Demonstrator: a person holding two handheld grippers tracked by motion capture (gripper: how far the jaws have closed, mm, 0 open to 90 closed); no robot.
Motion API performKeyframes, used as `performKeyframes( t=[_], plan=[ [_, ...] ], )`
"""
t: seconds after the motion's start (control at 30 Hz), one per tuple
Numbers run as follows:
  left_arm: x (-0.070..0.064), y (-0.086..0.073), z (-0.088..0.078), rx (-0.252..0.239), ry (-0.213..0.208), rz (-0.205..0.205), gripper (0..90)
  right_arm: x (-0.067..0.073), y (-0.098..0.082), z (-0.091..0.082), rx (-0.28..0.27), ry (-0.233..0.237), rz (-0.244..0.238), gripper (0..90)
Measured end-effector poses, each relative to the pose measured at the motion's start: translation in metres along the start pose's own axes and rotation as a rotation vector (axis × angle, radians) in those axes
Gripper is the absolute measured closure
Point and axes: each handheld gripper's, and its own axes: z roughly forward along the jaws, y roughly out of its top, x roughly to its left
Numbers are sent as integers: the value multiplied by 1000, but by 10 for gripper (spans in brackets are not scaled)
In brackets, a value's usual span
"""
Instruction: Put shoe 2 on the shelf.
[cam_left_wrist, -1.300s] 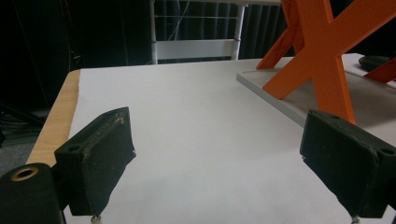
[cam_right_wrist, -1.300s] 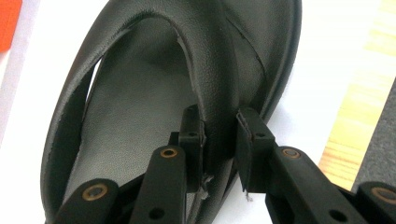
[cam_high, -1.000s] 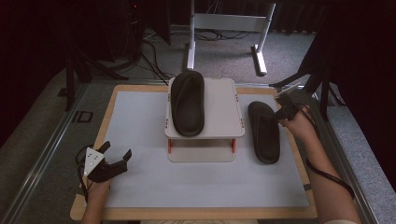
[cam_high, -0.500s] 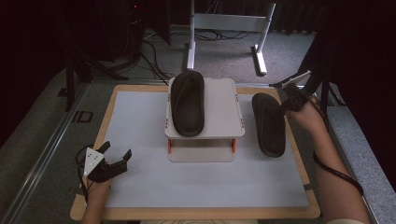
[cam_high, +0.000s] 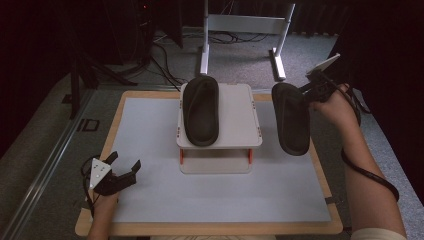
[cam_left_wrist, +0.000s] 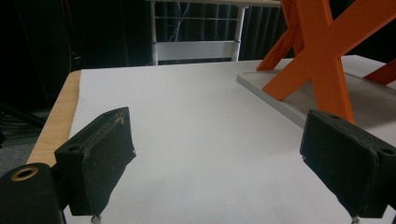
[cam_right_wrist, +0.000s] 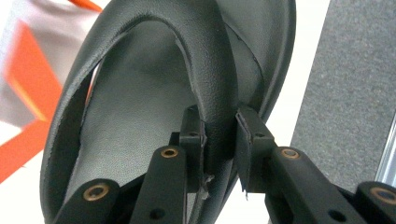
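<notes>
One black sandal (cam_high: 200, 110) lies on the white top of a small stand (cam_high: 235, 127) with orange legs (cam_left_wrist: 322, 60). A second black sandal (cam_high: 290, 117) hangs in the air to the right of the stand, lifted off the table. My right gripper (cam_high: 306, 92) is shut on its strap (cam_right_wrist: 219, 119), the pads (cam_right_wrist: 246, 140) pinching it from both sides. At the near left corner of the table my left gripper (cam_high: 123, 167) rests open, its jaws wide apart with nothing between them (cam_left_wrist: 219, 168).
A white mat (cam_high: 150, 150) covers the wooden table (cam_high: 90, 227). A white metal frame (cam_high: 245, 25) and cables stand on the grey floor beyond the far edge. Grey floor also runs along the table's right side (cam_right_wrist: 345, 93).
My right gripper has risen with the second sandal, lifting it off the mat beside the stand. The left gripper has stayed where it was.
</notes>
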Motion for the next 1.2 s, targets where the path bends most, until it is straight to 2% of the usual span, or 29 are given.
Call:
performKeyframes(
  t=[0.13,0.27,0.53,0.9,1.2],
  plan=[
    [0,0,0,-1,0,1,94,8,11,-14,-7,-4,-2,746],
    [0,0,0,-1,-1,3,94,16,17,-20,-6,5,-7,746],
    [0,0,0,-1,-7,1,94,53,35,-27,-5,19,-47,747],
    [0,0,0,0,-12,-1,94,89,53,-21,28,24,-82,748],
    [1,0,0,-1,-17,-2,94,113,62,-14,29,59,-96,749]
  ],
)
